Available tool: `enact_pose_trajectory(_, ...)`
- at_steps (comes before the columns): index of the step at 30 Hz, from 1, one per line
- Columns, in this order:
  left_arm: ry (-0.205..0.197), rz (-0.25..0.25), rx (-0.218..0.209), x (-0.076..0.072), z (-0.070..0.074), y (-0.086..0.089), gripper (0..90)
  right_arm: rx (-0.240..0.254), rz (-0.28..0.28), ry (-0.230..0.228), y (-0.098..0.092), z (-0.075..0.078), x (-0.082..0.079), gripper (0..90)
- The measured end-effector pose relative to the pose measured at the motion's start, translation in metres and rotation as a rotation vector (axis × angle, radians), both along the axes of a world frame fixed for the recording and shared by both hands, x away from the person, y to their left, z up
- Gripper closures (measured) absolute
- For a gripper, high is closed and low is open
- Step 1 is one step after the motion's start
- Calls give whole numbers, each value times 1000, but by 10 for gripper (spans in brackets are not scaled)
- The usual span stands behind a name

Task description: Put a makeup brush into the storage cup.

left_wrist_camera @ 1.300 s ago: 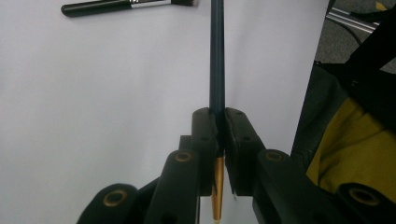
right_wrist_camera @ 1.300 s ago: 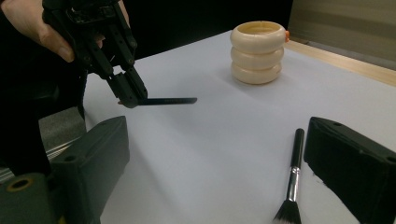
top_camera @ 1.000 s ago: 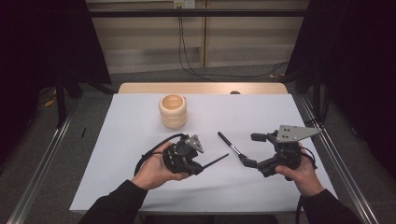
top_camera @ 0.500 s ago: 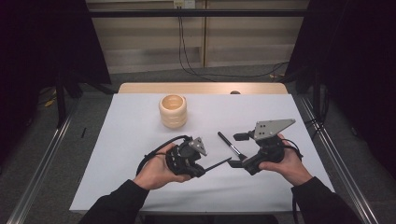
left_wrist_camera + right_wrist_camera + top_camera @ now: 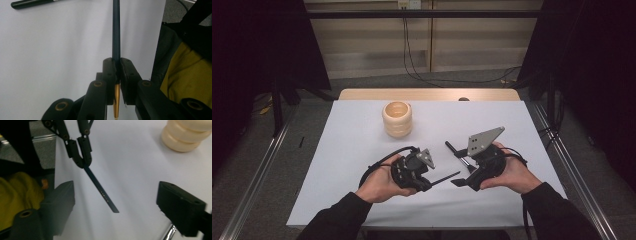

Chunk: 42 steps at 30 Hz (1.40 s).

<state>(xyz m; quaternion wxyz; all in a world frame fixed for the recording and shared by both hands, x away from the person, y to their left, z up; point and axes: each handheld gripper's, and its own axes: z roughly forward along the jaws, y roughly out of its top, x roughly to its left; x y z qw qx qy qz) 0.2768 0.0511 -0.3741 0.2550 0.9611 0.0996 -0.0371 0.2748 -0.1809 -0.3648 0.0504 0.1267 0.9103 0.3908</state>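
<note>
Already the left tongs (image 5: 428, 184) are pinched tight on a slim dark pencil (image 5: 446, 177), gripped close to its gold-coloured end, which pokes back between the jaws in the left gripper view (image 5: 116, 105). The long shaft juts forward from the pads, held clear above the white worktop (image 5: 362, 135) and aimed toward the person's right hand. Opposite, the right tongs (image 5: 462, 180) stand spread, their jaws having just been closing, yet nothing is pressed between them. In the right gripper view the pencil's free tip (image 5: 113, 209) hangs in the gap between the two black jaws, touching neither. Judged from this, the pick-up is done and a hand-over looks to be under way: what is left is for the right tongs to close on the shaft, for the left to let go, and probably for the pencil to be carried to the holder. A second dark pen (image 5: 457, 151) lies on the worktop just beyond the right tongs, toward the right edge, not yet lifted. Farther off, near the far edge and left of centre, stands a cream ribbed cup (image 5: 397, 118), upright and open at the top, well apart from both tongs.
</note>
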Motion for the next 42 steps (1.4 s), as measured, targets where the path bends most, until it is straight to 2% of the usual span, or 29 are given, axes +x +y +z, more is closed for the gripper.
enact_pose_trajectory(1,6,1,3,-1,-1,-1,833,-4,9,3,1,0,0,251)
enact_pose_trajectory(2,4,2,5,-1,-1,-1,833,-12,26,15,1,0,0,250)
enact_pose_trajectory(3,3,-9,8,-1,-1,-2,833,-24,22,26,2,0,-1,251)
enact_pose_trajectory(6,0,6,11,-3,-2,-4,833,-59,48,31,4,0,1,293)
enact_pose_trajectory(9,-7,2,27,-4,-3,-6,833,-93,62,29,7,-2,2,303)
enact_pose_trajectory(10,-4,-12,27,-3,-4,-7,833,-103,76,23,8,-2,2,336)
enact_pose_trajectory(11,1,-1,29,-5,-5,-7,833,-116,84,29,9,-2,3,343)
enact_pose_trajectory(12,-5,-19,51,-3,-4,-7,833,-124,92,34,10,-2,3,344)
enact_pose_trajectory(13,2,-14,43,-4,-5,-8,833,-141,95,40,12,-3,4,349)
enact_pose_trajectory(15,-5,-57,72,-2,-5,-8,833,-174,101,62,14,-3,5,365)
enact_pose_trajectory(16,8,-52,73,-3,-5,-9,832,-200,115,68,15,-2,6,379)
enact_pose_trajectory(17,-1,-44,74,-3,-6,-9,833,-208,116,67,16,-2,6,378)
enact_pose_trajectory(19,-6,-84,88,-1,-5,-10,833,-233,120,84,19,-3,7,378)
enact_pose_trajectory(20,-10,-85,90,-2,-5,-10,833,-254,131,90,20,-5,8,380)
enact_pose_trajectory(21,9,-37,65,-5,-7,-11,833,-270,133,103,21,-6,9,383)
enact_pose_trajectory(22,11,-41,68,-6,-7,-11,833,-290,129,123,23,-7,9,390)
enact_pose_trajectory(23,1,-72,91,-4,-6,-11,833,-292,139,127,23,-8,10,402)
enact_pose_trajectory(25,14,-40,68,-6,-9,-12,833,-298,154,145,25,-9,11,444)
enact_pose_trajectory(26,-3,-52,74,-6,-9,-13,832,-305,169,150,27,-10,12,448)
enact_pose_trajectory(27,12,-79,96,-4,-8,-12,832,-315,176,158,28,-10,12,462)
enact_pose_trajectory(29,10,-74,93,-4,-9,-13,832,-341,180,179,30,-12,12,468)
enact_pose_trajectory(30,10,-75,91,-4,-9,-13,833,-349,191,163,31,-14,13,469)
enact_pose_trajectory(34,-2,-79,93,-5,-10,-13,832,-369,205,183,34,-17,13,535)
enact_pose_trajectory(37,22,-66,79,-6,-10,-13,832,-369,224,172,36,-19,12,592)
enact_pose_trajectory(38,22,-69,81,-6,-10,-13,832,-373,232,175,38,-20,11,603)
enact_pose_trajectory(39,9,-96,94,-4,-10,-14,832,-379,243,168,39,-21,12,608)
enact_pose_trajectory(42,9,-92,90,-6,-11,-14,832,-388,254,168,42,-23,10,634)
